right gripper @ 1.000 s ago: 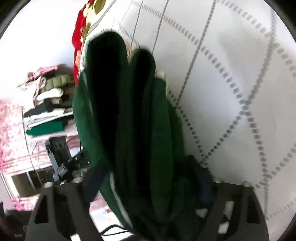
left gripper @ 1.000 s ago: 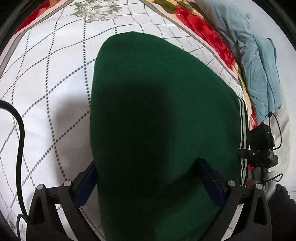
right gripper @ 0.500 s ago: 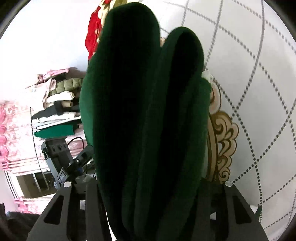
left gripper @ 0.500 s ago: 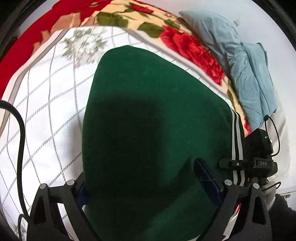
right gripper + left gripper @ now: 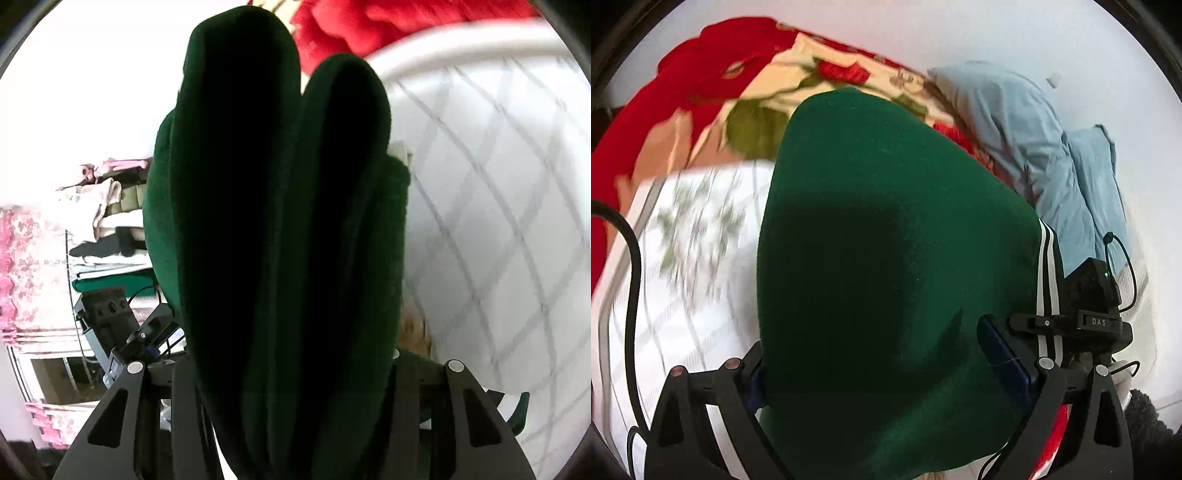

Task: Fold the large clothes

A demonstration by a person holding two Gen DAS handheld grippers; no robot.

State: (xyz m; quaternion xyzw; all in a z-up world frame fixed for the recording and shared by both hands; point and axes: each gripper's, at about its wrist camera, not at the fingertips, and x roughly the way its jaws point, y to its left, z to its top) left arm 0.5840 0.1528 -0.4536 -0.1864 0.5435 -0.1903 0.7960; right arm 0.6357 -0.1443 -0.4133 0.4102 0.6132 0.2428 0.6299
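Two grippers, one thick green bundle, lifted clear of the bed

Right gripper [image 5: 295,373] has just been closing and now pinches the stacked folds of the green garment [image 5: 280,229] edge-on, jaws about half apart with cloth packed tight between them. Left gripper [image 5: 886,365] stands nearly as wide as it goes, straddling the flat face of the same bundle, and I'd say the cloth fills that gap too, though whether the pads really press is hard to call. Behind it, the white checked bedsheet [image 5: 694,280] sits to the left, with a red flowered blanket [image 5: 713,81] at the far edge and a blue pillow [image 5: 1015,122] far right. My tip for carrying it: keep both hands level and moving together, or the layers slide apart and the fold's gone.
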